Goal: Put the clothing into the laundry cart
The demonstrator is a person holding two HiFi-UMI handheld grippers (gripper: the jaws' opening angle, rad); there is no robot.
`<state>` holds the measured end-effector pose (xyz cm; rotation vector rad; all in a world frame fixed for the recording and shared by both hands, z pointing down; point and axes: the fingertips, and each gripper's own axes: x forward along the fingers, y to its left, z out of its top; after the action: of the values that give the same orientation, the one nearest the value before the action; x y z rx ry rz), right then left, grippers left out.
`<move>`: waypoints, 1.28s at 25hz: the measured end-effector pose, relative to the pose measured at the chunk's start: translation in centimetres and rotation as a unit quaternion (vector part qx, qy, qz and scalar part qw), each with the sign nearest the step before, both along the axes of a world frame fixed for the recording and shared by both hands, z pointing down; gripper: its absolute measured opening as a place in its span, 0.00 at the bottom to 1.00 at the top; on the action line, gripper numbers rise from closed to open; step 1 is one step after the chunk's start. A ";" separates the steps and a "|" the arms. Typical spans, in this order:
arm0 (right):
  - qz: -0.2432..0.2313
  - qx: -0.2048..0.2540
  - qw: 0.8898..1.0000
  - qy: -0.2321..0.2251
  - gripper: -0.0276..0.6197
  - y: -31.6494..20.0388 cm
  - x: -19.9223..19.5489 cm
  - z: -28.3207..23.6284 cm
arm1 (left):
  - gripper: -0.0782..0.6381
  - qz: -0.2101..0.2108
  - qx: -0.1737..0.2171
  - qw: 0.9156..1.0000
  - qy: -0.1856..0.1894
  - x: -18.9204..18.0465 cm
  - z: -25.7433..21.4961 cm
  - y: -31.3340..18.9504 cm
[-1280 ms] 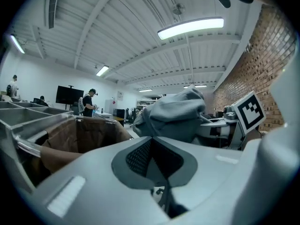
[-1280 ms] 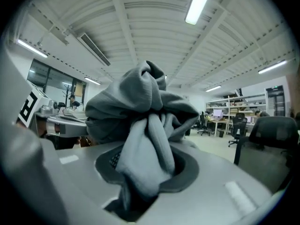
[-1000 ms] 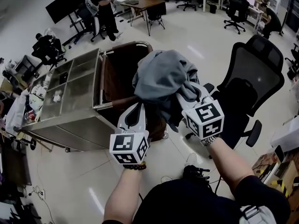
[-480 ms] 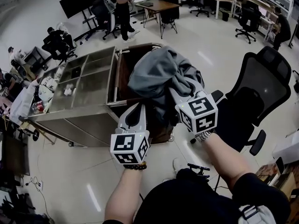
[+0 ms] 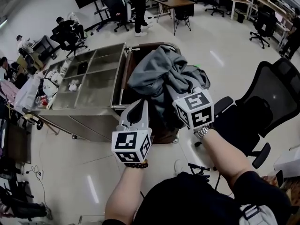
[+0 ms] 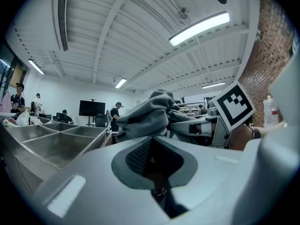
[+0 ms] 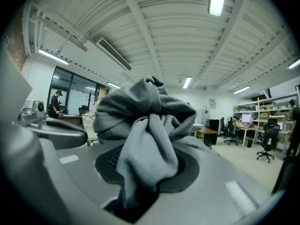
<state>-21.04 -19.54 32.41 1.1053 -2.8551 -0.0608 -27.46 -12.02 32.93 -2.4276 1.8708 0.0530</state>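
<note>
A bunched grey garment (image 5: 161, 76) hangs over the laundry cart (image 5: 151, 45), a brown bag in a metal frame. My right gripper (image 5: 182, 102) is shut on the garment from below right, and the cloth hides its fingertips. In the right gripper view the grey cloth (image 7: 145, 121) fills the gap between the jaws of the right gripper (image 7: 140, 172). My left gripper (image 5: 138, 108) points up beside the bundle, at the cart's near rim. Its jaws are shut with nothing between them. In the left gripper view the left gripper (image 6: 154, 163) is empty and the garment (image 6: 150, 114) sits just beyond.
A steel trolley (image 5: 89, 83) with open compartments stands against the cart's left side. A black mesh office chair (image 5: 267, 93) is close on the right. People, desks, chairs and a screen stand at the far side of the room. Cables lie on the floor by my feet.
The cart and the steel trolley have come nearer and slid under the bundle, and the office chair has shifted right. Both grippers keep their hold and pose.
</note>
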 end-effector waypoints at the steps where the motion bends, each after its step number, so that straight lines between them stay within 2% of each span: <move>1: -0.004 -0.005 1.000 0.006 0.25 -0.7 0.1 0.6 | 0.11 -0.004 -0.001 1.000 0.001 0.3 0.2 -0.5; 5: -0.018 -0.021 0.999 0.030 0.26 -2.8 -0.1 2.1 | 0.11 -0.015 -0.004 1.000 0.004 1.0 0.4 -2.3; 12: -0.029 -0.032 0.998 0.053 0.32 -5.1 -2.4 3.2 | 0.11 -0.026 -0.007 1.000 0.007 -0.4 -0.3 -4.6; 16: -0.037 -0.021 0.998 0.047 0.41 -5.5 -2.5 2.9 | 0.11 -0.029 -0.010 0.999 0.008 -0.2 0.0 -5.2; 32: -0.053 0.008 0.998 0.013 0.41 -5.2 -1.1 0.4 | 0.11 -0.028 -0.007 1.000 0.000 1.1 -0.4 -6.9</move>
<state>-22.09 -24.76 32.84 0.9484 -2.8925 -0.1053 -26.39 -18.90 32.55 -2.3819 1.9449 0.0370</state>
